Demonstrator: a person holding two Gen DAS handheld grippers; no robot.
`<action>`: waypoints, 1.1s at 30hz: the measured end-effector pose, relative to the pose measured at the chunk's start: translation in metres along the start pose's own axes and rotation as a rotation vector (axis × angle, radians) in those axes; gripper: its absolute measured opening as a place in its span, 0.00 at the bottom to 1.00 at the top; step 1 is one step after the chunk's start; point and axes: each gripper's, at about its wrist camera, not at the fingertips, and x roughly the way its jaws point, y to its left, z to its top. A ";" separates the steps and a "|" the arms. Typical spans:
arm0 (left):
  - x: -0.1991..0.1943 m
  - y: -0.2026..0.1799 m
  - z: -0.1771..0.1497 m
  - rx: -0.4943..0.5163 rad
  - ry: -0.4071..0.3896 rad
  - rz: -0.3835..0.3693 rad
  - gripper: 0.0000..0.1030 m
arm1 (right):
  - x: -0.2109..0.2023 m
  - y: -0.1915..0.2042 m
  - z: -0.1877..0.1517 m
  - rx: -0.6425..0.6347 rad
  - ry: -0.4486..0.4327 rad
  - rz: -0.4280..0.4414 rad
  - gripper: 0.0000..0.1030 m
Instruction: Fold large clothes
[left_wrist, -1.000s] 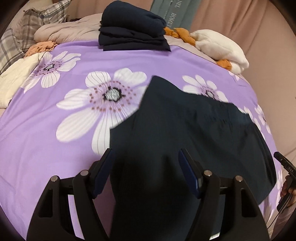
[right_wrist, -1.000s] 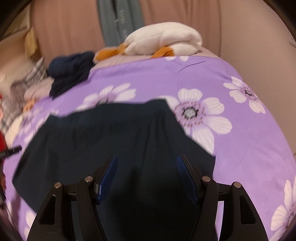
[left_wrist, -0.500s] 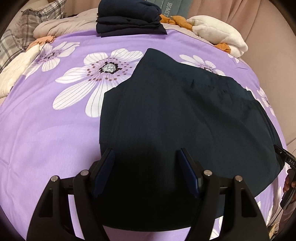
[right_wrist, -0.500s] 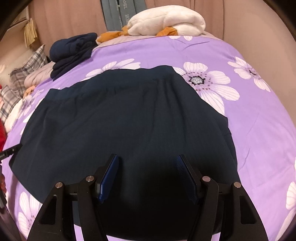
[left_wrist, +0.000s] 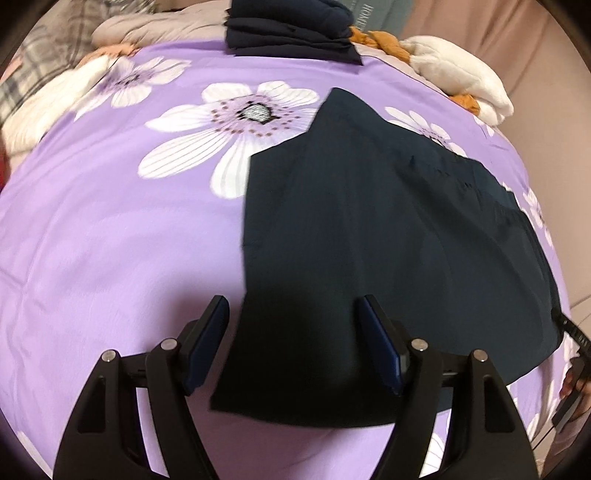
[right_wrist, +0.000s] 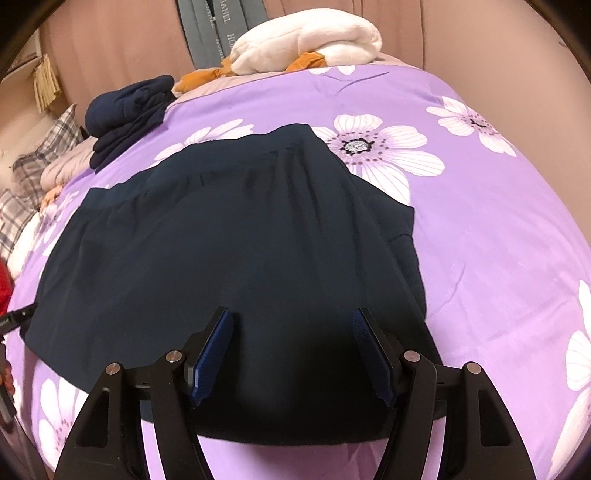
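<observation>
A large dark navy garment (left_wrist: 369, 221) lies spread flat on the purple flowered bedsheet (left_wrist: 110, 240). My left gripper (left_wrist: 292, 301) hovers over the garment's near left corner. Its jaws are opening, the cloth's left edge runs under the gap, and the pads do not press on it. In the right wrist view the same garment (right_wrist: 221, 240) fills the middle of the bed (right_wrist: 498, 240). My right gripper (right_wrist: 291, 312) stands open above its near right part, with cloth below the gap and nothing pinched.
A folded stack of dark clothes (left_wrist: 291, 33) sits at the far edge, also in the right wrist view (right_wrist: 129, 114). A white and orange plush bundle (right_wrist: 306, 40) lies at the back. Plaid bedding (right_wrist: 37, 166) lies on the left. A pink curtain hangs behind.
The garment, blurred and partly raised a second ago, now lies flat on the sheet. Both grippers have sunk closer to its near edge, and the left one has shifted over its left corner.
</observation>
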 end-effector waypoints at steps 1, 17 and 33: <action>-0.003 0.003 -0.001 -0.008 -0.001 0.004 0.71 | -0.001 -0.001 0.000 0.002 -0.002 -0.001 0.65; -0.040 0.018 -0.016 -0.062 -0.042 0.003 0.70 | -0.032 -0.036 -0.008 0.116 -0.042 -0.041 0.65; -0.068 0.008 -0.026 -0.058 -0.076 -0.047 0.70 | -0.044 -0.020 -0.010 0.081 -0.073 0.013 0.65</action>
